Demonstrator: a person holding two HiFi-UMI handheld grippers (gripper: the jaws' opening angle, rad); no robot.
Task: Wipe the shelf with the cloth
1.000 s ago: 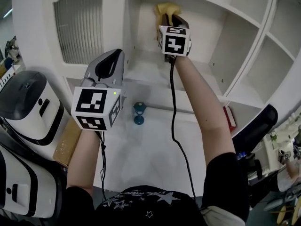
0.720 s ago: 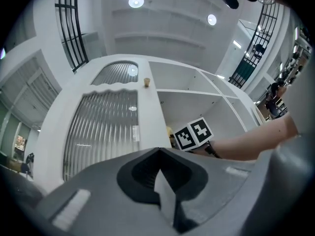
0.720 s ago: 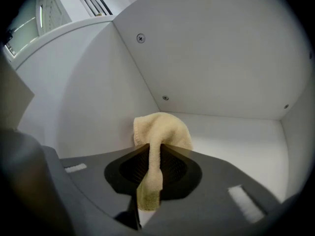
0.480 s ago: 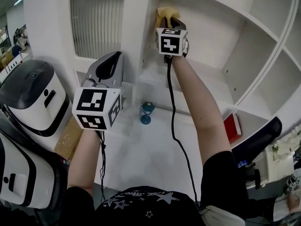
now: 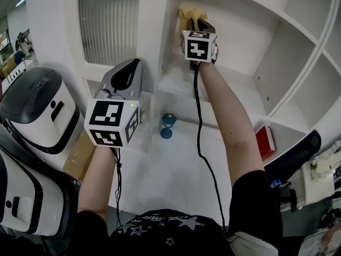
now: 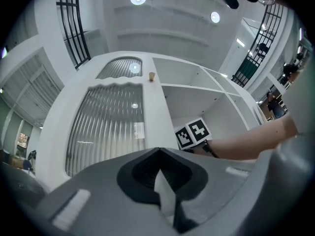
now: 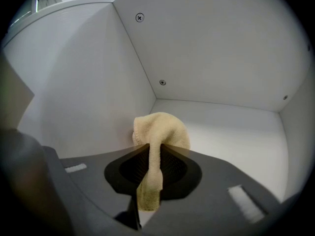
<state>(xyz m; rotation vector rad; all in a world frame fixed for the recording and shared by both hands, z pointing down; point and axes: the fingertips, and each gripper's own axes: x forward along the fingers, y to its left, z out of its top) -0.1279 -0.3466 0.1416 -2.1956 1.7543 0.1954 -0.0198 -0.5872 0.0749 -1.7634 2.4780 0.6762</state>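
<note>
A yellow cloth [image 7: 161,129] is pinched between the jaws of my right gripper [image 7: 150,154], which is shut on it. The cloth's rounded end bulges past the jaw tips, close to where the compartment's left wall [image 7: 78,87] meets the white shelf floor [image 7: 236,132]. In the head view the right gripper [image 5: 198,26] reaches into the upper shelf compartment, with the cloth [image 5: 190,15] at its tip. My left gripper [image 5: 126,78] hangs lower left in front of the cabinet, shut and holding nothing. Its tips [image 6: 158,150] point at the ribbed door [image 6: 106,124].
A small blue goblet [image 5: 167,126] stands on the lower ledge between my arms. A red book [image 5: 265,142] lies in a lower right compartment. White and black appliances [image 5: 33,108] crowd the left side. Shelf dividers [image 5: 274,57] bound the compartment on the right.
The right gripper with the cloth has shifted slightly right inside the compartment. The head view has tilted a little. The left gripper has barely moved.
</note>
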